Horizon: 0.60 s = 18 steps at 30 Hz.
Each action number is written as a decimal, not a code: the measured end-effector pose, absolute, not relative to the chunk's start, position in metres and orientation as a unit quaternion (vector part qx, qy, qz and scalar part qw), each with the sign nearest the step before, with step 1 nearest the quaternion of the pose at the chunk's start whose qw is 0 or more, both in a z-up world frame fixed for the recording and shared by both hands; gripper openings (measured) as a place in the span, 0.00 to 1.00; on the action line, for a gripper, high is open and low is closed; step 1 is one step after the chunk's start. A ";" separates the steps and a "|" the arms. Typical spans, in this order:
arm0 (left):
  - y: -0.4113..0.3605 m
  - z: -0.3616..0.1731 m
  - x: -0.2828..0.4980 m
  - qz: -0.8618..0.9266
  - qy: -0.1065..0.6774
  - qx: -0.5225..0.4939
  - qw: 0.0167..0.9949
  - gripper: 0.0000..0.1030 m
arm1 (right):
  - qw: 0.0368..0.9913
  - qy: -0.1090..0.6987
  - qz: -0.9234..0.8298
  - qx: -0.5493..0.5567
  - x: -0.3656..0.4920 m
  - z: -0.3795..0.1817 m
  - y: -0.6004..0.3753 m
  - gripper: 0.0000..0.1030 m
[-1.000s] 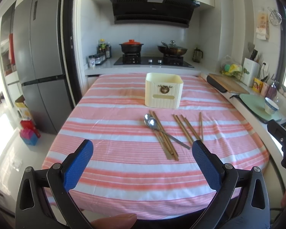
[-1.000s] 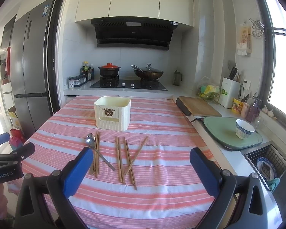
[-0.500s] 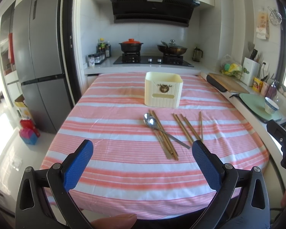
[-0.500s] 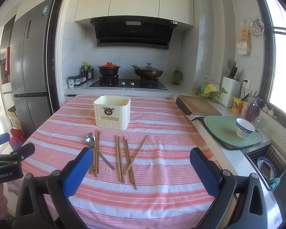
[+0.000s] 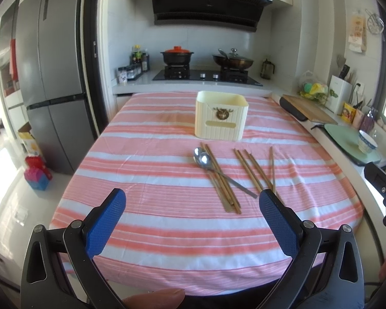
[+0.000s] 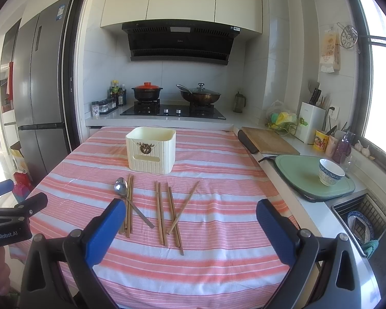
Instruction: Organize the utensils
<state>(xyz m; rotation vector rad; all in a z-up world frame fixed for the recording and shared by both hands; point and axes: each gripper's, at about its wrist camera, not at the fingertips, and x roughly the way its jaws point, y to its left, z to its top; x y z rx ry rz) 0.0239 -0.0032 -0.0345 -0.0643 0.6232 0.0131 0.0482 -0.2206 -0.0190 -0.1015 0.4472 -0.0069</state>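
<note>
Utensils lie loose on the striped tablecloth (image 5: 151,206), none yet in the cream holder (image 5: 221,114) that stands upright farther back along the table. Two spoons (image 5: 202,157) rest with bowls side by side against a bundle of chopsticks (image 5: 222,180), one spoon handle crossing the bundle; to their right lie more chopsticks (image 6: 167,211), one stick slanted across the others.

Compared with a second ago, almost nothing has changed: every piece keeps its place, and only the left wrist view has crept very slightly, the holder sitting a touch differently in the frame. That points to a pause before the first reach, so the task stands at its very start.

The left gripper (image 5: 193,217) hovers low over the near edge of the table, jaws spread wide and empty. The right gripper (image 6: 190,220) hangs beside it, likewise wide and empty, with the chopsticks framed between its fingers but well short of them.

Whether the spoon handles lie over or under the sticks is hard to judge through the fisheye; they probably lie on top.
</note>
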 end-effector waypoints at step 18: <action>-0.007 -0.156 0.199 0.052 0.461 -0.068 0.883 1.00 | 0.954 0.297 -0.025 -0.018 0.104 -0.069 -0.262 1.00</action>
